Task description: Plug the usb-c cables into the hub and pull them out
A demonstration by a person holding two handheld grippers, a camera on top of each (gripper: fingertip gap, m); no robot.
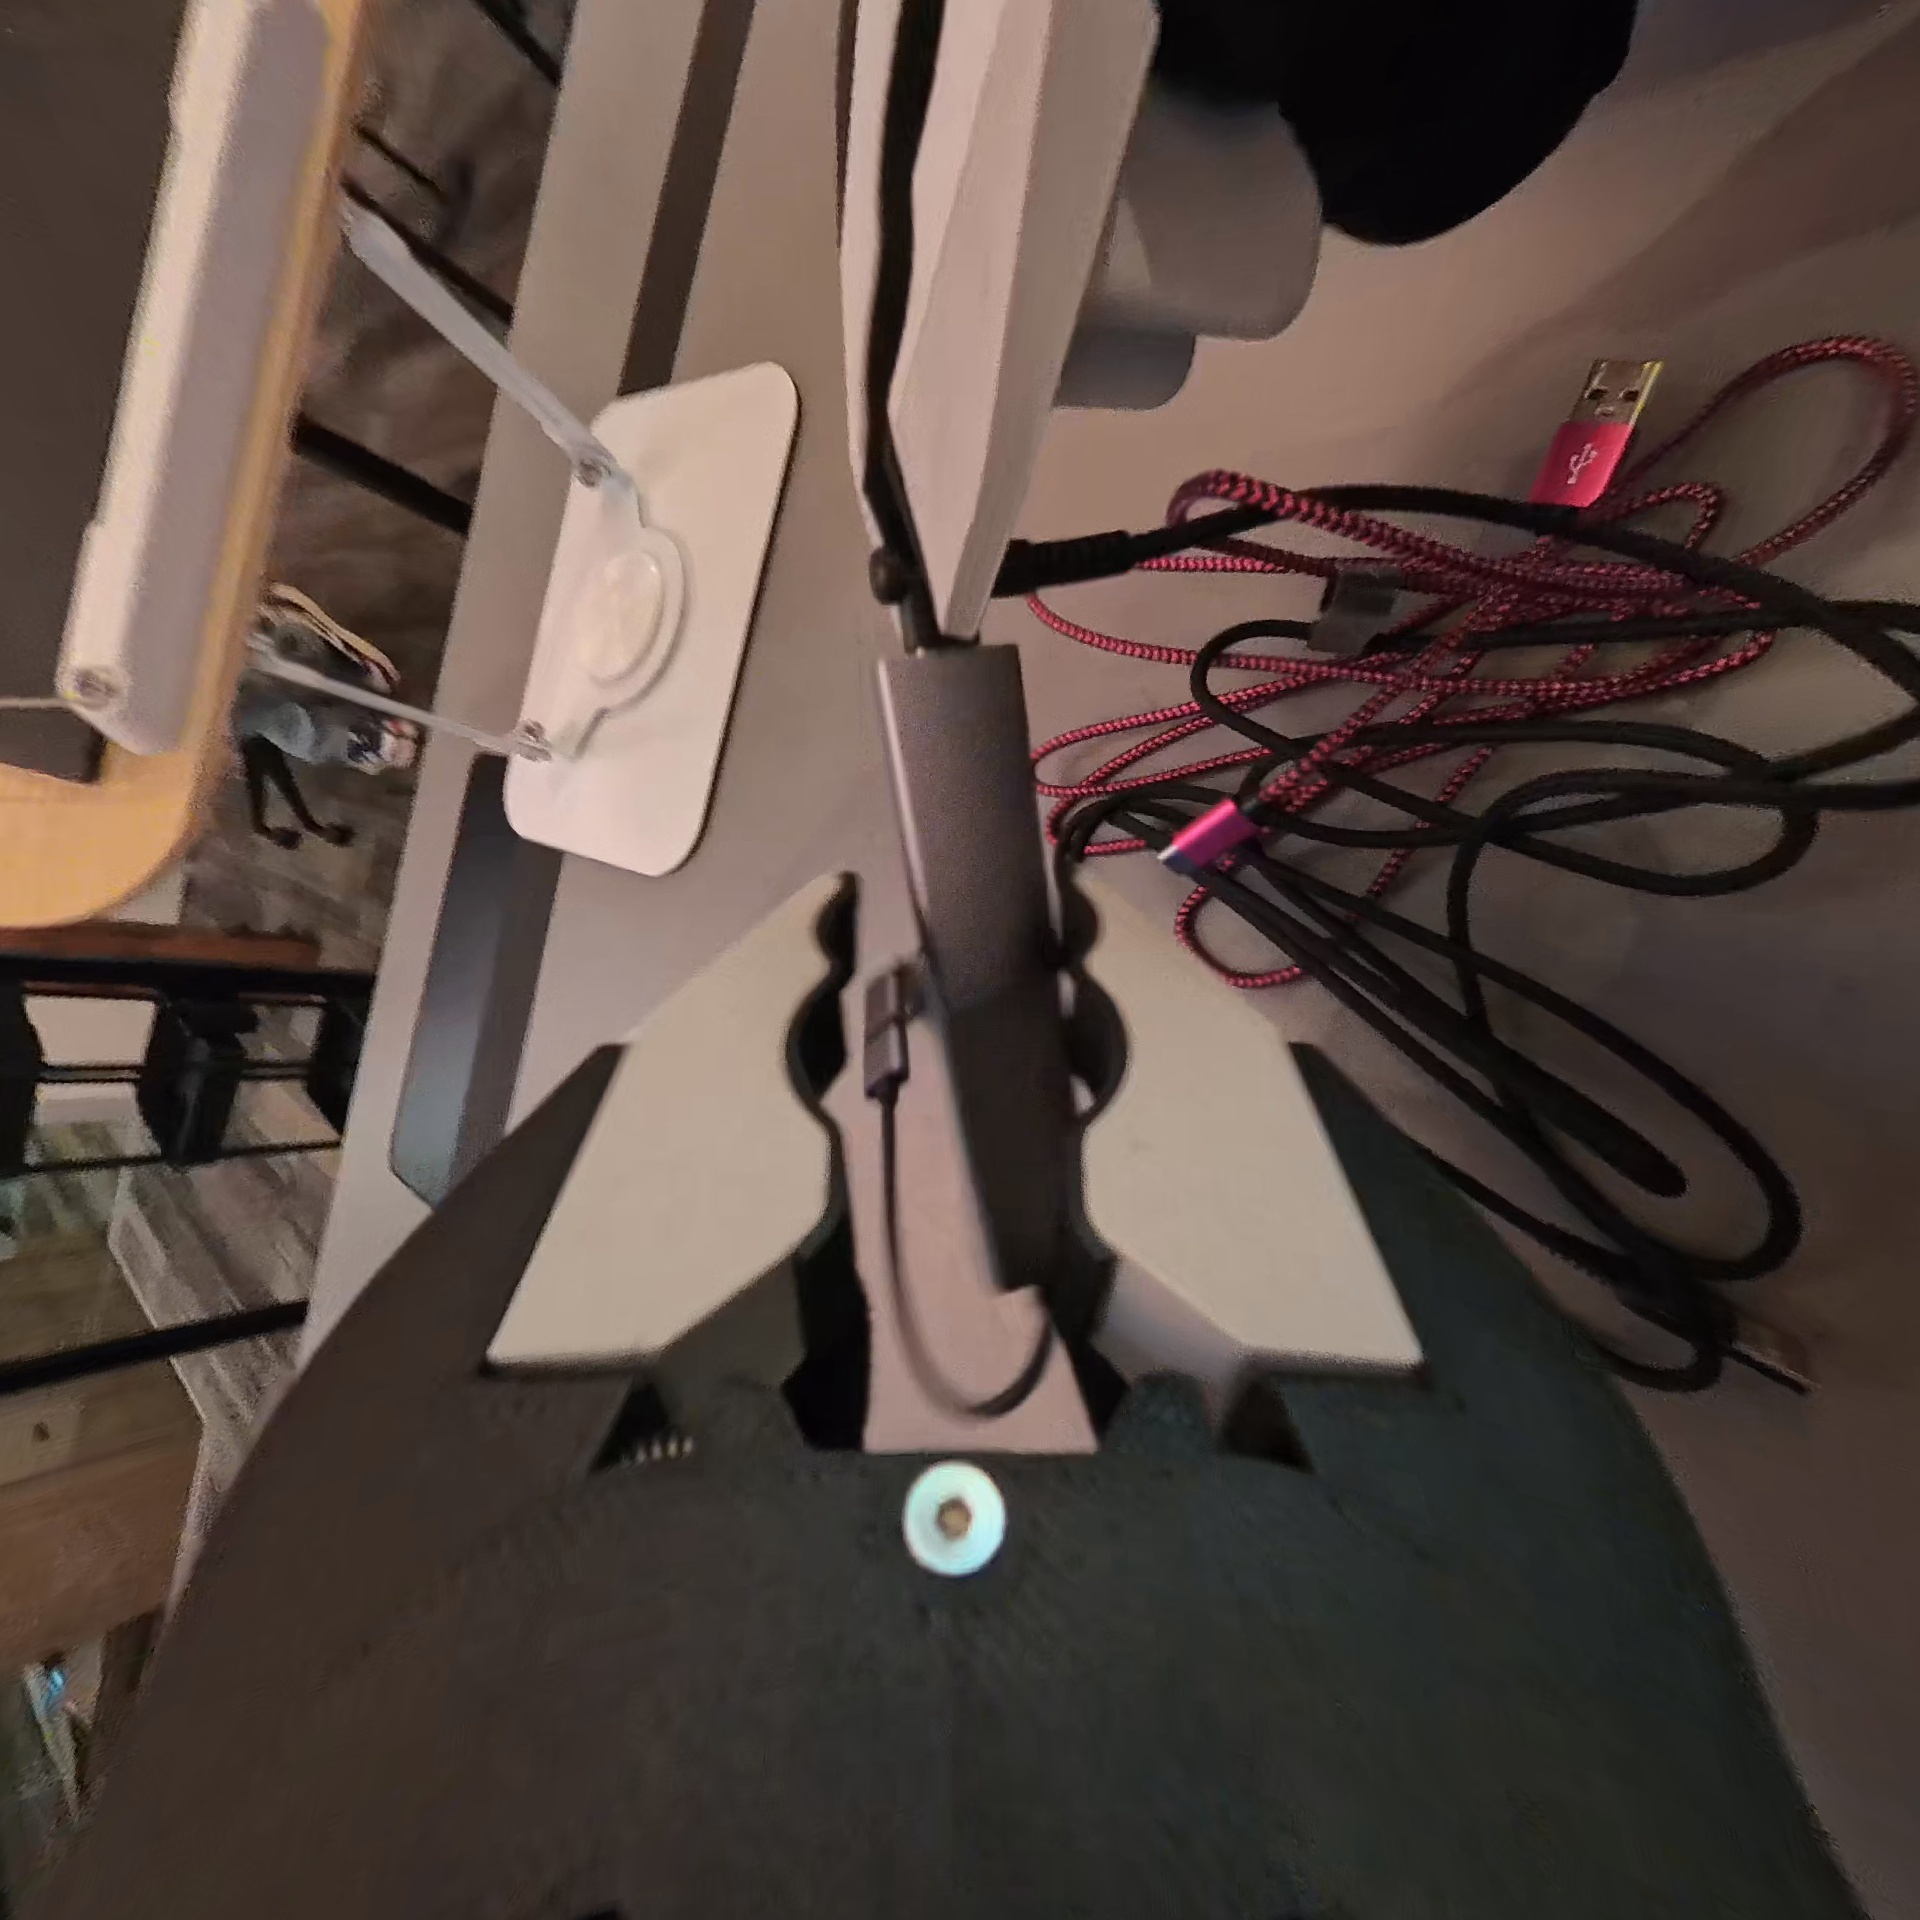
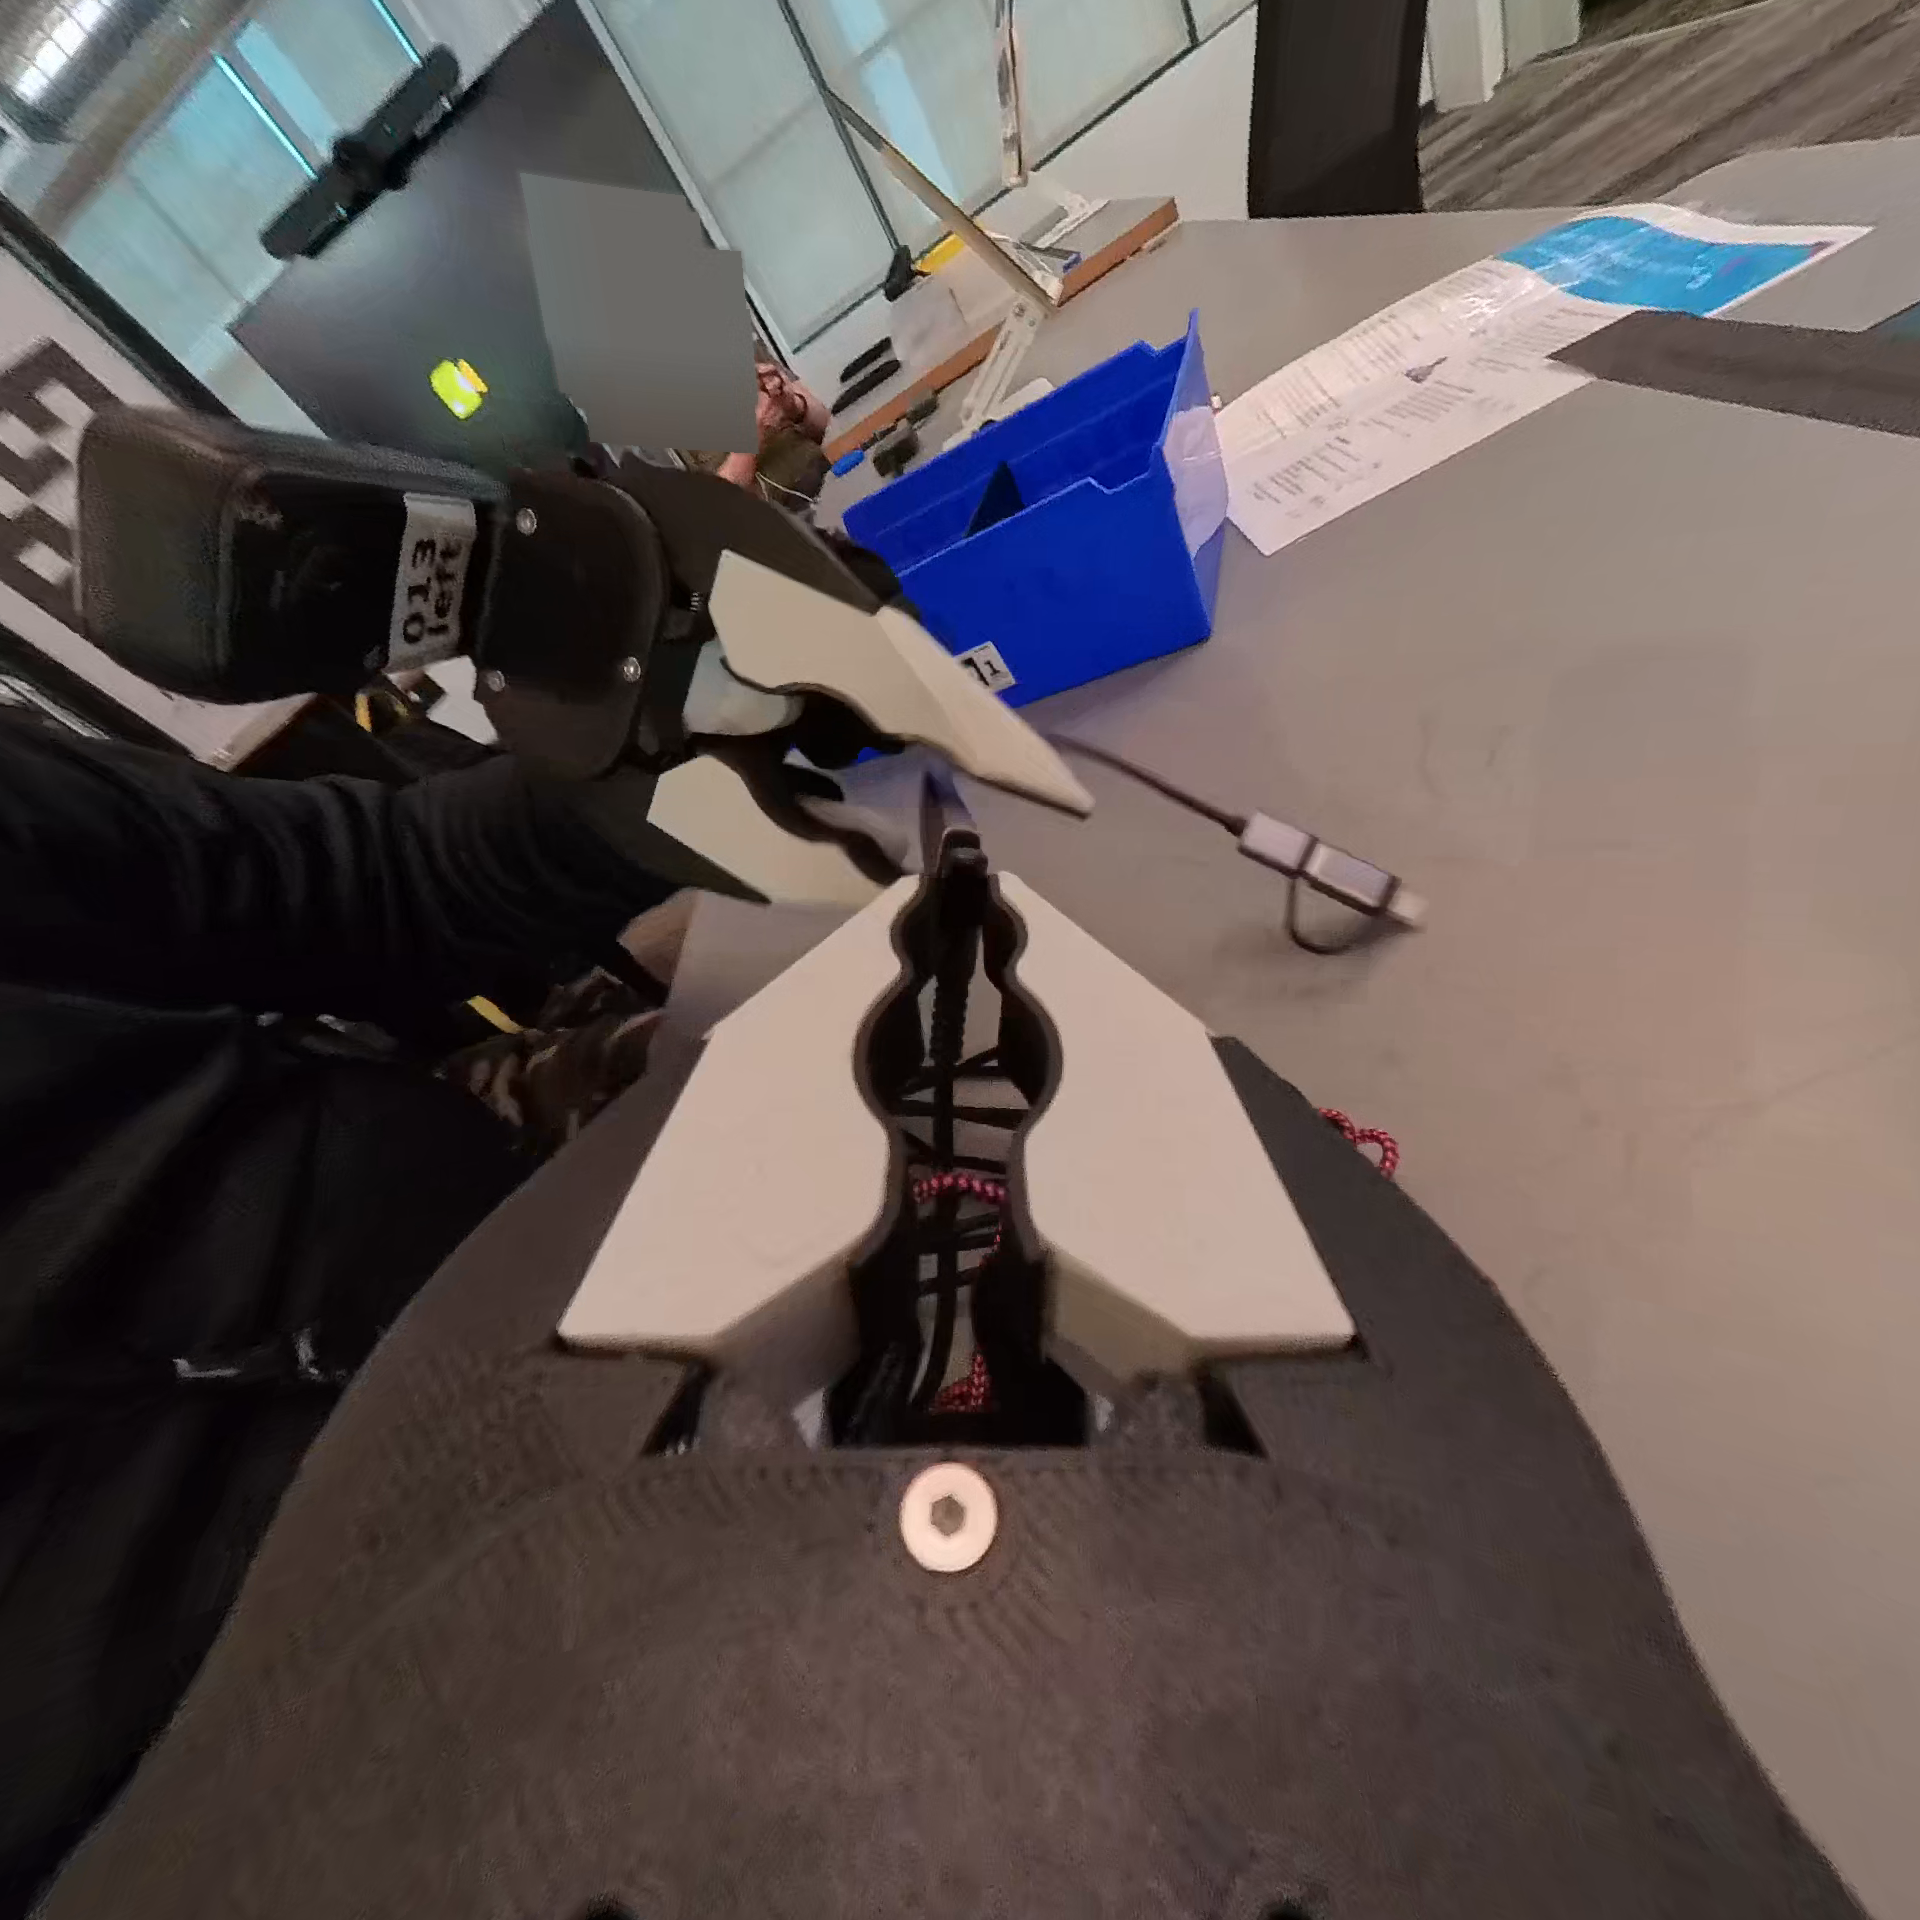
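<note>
Our right gripper point(image 2: 951, 883), pinched on the black USB-C cable's plug point(image 2: 954, 854), points into the end of the grey hub point(image 1: 961, 831). Our left gripper point(image 1: 961, 945) clamps the hub, its long axis in line with the plug.

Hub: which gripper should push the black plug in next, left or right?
Right. The right gripper is shut on the black cable, its plug right at the hub's far end. The left gripper is shut on the hub, bracing it, so it is likely best kept there.
</note>
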